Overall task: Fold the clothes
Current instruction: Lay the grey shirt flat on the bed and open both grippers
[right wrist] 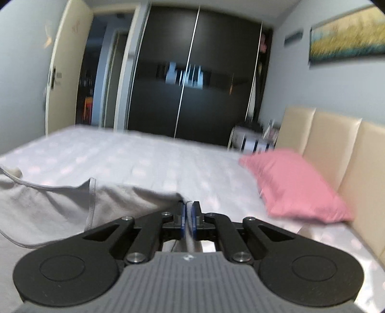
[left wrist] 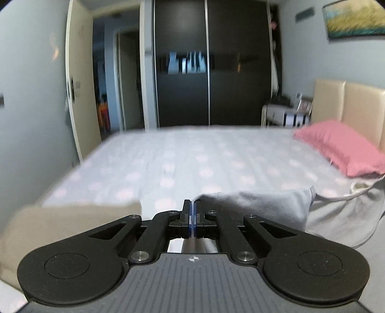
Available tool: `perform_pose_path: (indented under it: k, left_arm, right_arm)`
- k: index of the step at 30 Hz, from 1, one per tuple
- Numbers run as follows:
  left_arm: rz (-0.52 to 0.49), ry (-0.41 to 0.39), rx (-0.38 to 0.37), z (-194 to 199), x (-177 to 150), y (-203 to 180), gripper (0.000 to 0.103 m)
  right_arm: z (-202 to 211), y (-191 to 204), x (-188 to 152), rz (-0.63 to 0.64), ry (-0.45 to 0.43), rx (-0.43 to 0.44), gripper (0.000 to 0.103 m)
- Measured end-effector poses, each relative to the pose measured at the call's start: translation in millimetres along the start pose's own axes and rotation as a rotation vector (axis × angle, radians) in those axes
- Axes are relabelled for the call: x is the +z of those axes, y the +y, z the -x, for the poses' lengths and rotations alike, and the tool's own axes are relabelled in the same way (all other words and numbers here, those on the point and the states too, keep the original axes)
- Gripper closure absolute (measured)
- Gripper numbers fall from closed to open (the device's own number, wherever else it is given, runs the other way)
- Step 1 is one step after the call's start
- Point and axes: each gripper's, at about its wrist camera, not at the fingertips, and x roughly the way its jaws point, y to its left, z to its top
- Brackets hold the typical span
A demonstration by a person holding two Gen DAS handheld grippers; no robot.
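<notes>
Left claw is pinched closed on an edge of the pale grey garment, its two black fingers pressed together with a thin strip of cloth caught between the blue pads. Right claw is likewise clamped on the same garment, with a fold of fabric running back between its fingers toward the camera. From the left wrist view the cloth spreads away to the right, sagging between the two grips and draping down onto the bed; a seamed hem curves along its upper edge. From the right wrist view it spreads to the left, rumpled, with a stitched edge running down through it. The bed is covered by a light sheet with faint pink spots, and most of its surface beyond the garment lies bare. A pink pillow rests at the head end, just beside the padded cream headboard, near the far right end of the cloth but apart from both claws. Beyond the bed's far edge stands a dark wardrobe with sliding doors, an open cream door to its left and a cluttered nightstand by the headboard. A framed painting hangs on the wall above. Both views are blurred.
</notes>
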Motion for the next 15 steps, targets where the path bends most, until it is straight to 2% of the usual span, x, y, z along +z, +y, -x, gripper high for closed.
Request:
perform_pose_path:
  k: [4, 9, 15]
  left_arm:
    - [-0.025, 0.14, 0.019, -64.3, -26.4, -6.0, 0.103]
    - [-0.036, 0.284, 0.038, -127.5, -59.7, -11.4, 0.103]
    - [-0.076, 0.401, 0.043, -174.3, -92.1, -17.5, 0.103]
  right_arm:
    - [-66.7, 5.8, -24.8, 0.01, 0.152, 0.022, 0.097]
    - [-126.2, 22.3, -69.4, 0.014, 0.304, 0.032, 0.097]
    - [-173.5, 32.1, -99.9, 0.025, 0.405, 0.035, 0.097]
